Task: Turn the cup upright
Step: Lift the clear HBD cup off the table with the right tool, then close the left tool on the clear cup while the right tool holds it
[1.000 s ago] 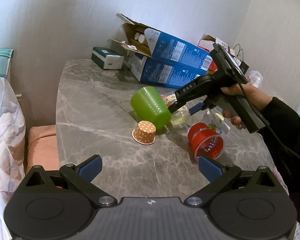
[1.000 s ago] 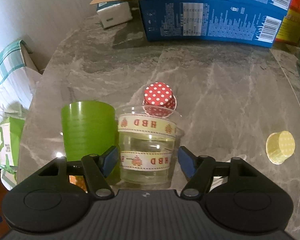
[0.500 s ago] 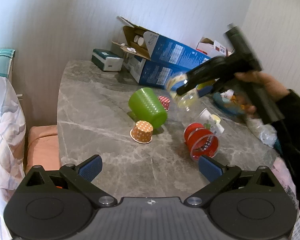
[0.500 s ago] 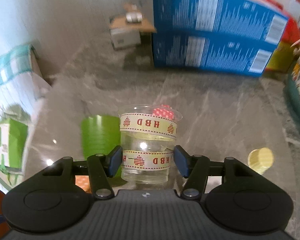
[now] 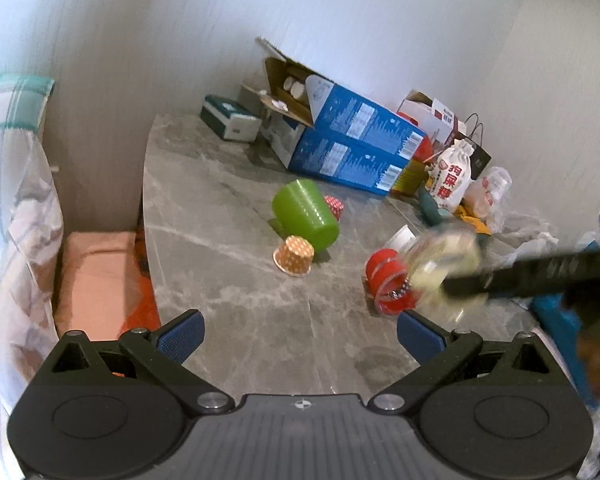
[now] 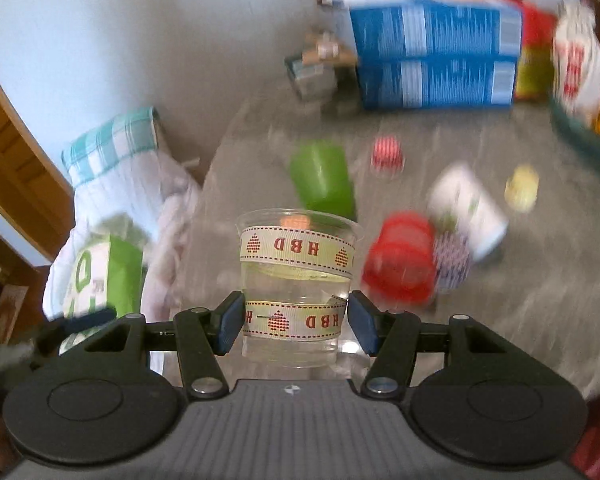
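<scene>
My right gripper (image 6: 296, 322) is shut on a clear plastic cup (image 6: 296, 280) with cream "HBD" ribbon bands, held in the air above the marble table, its wide rim pointing away from the camera. In the left wrist view the same cup (image 5: 444, 268) is a blur at the right, in front of the red cup. My left gripper (image 5: 298, 334) is open and empty, low over the table's near part. A green cup (image 5: 305, 213) lies on its side mid-table.
On the grey marble table (image 5: 228, 280) lie a red cup (image 5: 388, 280) on its side, an orange dotted paper cup (image 5: 294, 256) upside down and a red dotted one (image 5: 334, 206). Blue boxes (image 5: 352, 144) and bags stand at the back. A bed is at the left.
My right gripper lifted the clear cup off the table and swung it right and toward the near side, now over the red cup. The left gripper stayed open and rose slightly.
</scene>
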The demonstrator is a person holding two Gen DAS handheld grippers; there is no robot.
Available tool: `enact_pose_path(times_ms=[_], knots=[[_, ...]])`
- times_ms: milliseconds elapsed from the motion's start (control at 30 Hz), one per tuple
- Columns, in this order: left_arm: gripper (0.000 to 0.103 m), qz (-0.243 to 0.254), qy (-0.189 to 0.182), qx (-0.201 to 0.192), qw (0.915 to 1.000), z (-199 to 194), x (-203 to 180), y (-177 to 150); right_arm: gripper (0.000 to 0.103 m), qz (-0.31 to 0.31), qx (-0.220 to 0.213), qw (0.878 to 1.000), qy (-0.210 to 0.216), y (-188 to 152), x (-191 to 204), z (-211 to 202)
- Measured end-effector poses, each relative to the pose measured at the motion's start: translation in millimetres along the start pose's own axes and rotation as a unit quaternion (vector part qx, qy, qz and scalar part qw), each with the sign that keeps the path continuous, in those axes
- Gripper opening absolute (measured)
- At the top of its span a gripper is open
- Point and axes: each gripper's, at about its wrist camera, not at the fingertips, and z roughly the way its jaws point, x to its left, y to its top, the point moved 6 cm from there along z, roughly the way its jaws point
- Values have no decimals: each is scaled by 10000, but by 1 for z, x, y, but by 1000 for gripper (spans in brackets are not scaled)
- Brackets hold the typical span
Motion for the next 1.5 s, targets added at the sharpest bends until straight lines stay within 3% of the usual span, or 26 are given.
enact_pose_path(times_ms=[167, 533, 833, 967, 1267, 1500], knots=[[103, 6, -5, 253, 9997, 4, -1, -10, 58, 553, 386, 9972, 310, -29, -8, 45], [103, -197, 218, 504, 9983, 17, 4, -15, 59, 1073, 573, 9903, 675, -58, -17, 67], [103, -235, -59, 1041, 9943, 55, -21, -11, 62, 827, 509, 9925, 740, -66, -16, 67], [103, -448, -220, 1229, 9912, 68, -26, -3, 74, 727, 403, 9938, 738, -66, -17, 65], [99, -467, -297, 2057, 9771, 115, -49, -10, 75, 598, 405, 9939, 834, -68, -19, 67], [98, -440, -276, 2241, 9732, 128, -63, -13, 76, 522, 376, 9938, 904, -71, -18, 65]])
